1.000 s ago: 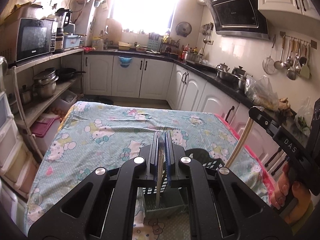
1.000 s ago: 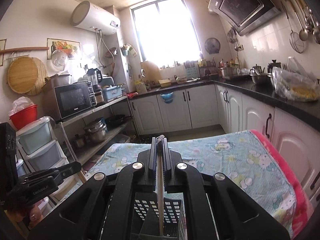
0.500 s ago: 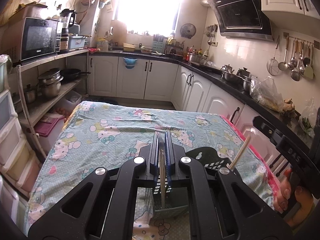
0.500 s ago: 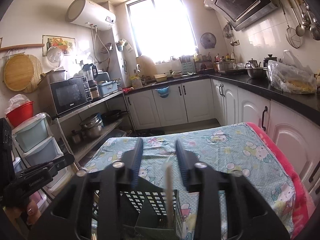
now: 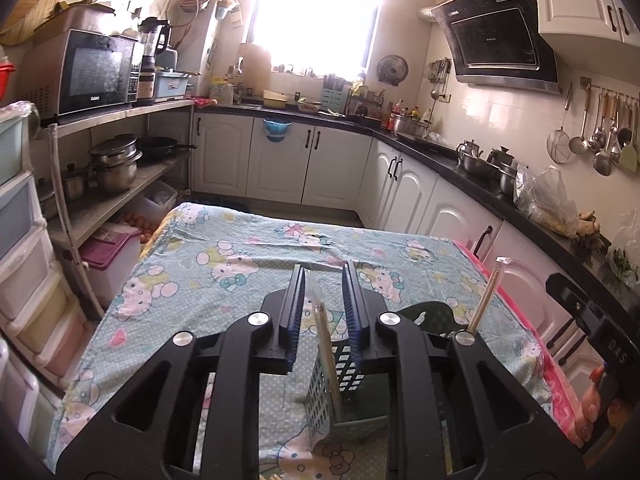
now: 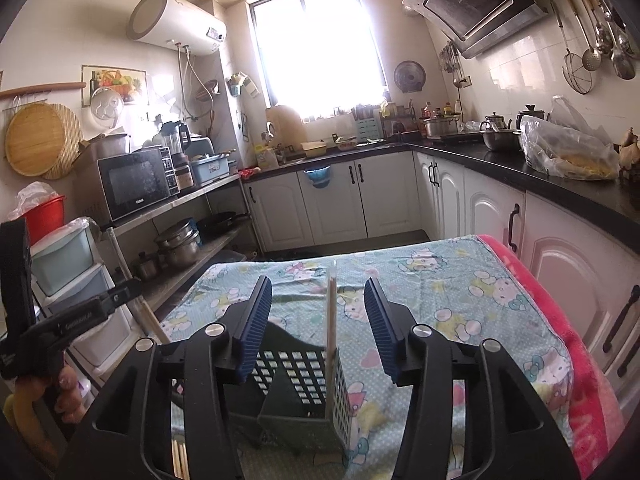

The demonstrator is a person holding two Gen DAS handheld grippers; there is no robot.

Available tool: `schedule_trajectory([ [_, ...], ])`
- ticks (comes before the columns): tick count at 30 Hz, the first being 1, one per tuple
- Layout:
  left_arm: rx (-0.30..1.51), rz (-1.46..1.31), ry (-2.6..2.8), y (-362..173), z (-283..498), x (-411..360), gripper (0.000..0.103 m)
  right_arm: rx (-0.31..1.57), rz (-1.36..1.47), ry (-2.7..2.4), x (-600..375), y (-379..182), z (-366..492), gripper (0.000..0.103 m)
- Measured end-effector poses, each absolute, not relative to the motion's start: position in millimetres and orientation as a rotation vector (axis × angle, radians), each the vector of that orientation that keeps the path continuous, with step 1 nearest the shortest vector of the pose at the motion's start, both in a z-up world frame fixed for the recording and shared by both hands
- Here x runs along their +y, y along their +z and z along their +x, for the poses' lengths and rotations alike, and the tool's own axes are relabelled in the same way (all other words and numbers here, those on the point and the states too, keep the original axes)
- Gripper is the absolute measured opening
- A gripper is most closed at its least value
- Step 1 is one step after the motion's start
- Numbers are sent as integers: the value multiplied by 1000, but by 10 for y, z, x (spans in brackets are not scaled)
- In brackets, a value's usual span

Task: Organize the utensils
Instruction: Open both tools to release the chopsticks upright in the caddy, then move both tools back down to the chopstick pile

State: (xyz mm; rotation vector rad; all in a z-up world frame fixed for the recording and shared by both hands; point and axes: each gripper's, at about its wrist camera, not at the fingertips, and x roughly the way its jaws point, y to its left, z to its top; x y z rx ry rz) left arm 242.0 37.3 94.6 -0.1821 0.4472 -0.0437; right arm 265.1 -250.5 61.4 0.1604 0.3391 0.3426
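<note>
**A:** Which step is this?

**B:** Judging by the scene, the drop-off: chopsticks go upright into the perforated utensil basket [image 5: 344, 396] on the counter [image 5: 224, 264] with its cartoon-cat cloth. Starting at the left, the left tongs [image 5: 323, 312] are parted moderately, and one pale chopstick [image 5: 326, 344] stands between the pads, leaning in the basket. It seems free of both pads, though I can't be sure.

**A:** And on the right?

**B:** The right tongs [image 6: 319, 322] are spread wide and empty. A second chopstick [image 6: 331, 320] stands in the basket's corner compartment, clear of either pad.

**A:** Next?

**B:** Probably lifting both tongs straight up, so neither stick gets tipped, then fetching more. A few chopsticks [image 6: 180, 460] lie near the bottom edge of the right view.
</note>
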Motion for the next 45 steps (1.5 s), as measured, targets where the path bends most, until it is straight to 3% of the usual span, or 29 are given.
schedule_trajectory([
  [3, 448, -179, -38, 942, 2388, 383, 32, 348, 157, 340, -2515, 593, 2584, 50],
  [5, 453, -185, -37, 930, 2368, 394, 34, 351, 156, 338, -2524, 582, 2536, 51],
  [10, 465, -200, -35, 897, 2303, 425, 50, 357, 158, 330, -2555, 548, 2453, 58],
  [12, 469, -207, -35, 884, 2275, 439, 63, 358, 158, 324, -2573, 534, 2420, 61],
  [19, 467, -220, -36, 834, 2147, 443, 91, 362, 148, 313, -2599, 495, 2313, 66],
  [45, 487, -245, -38, 589, 1732, 529, 92, 405, 89, 330, -2523, 281, 1943, 71],
])
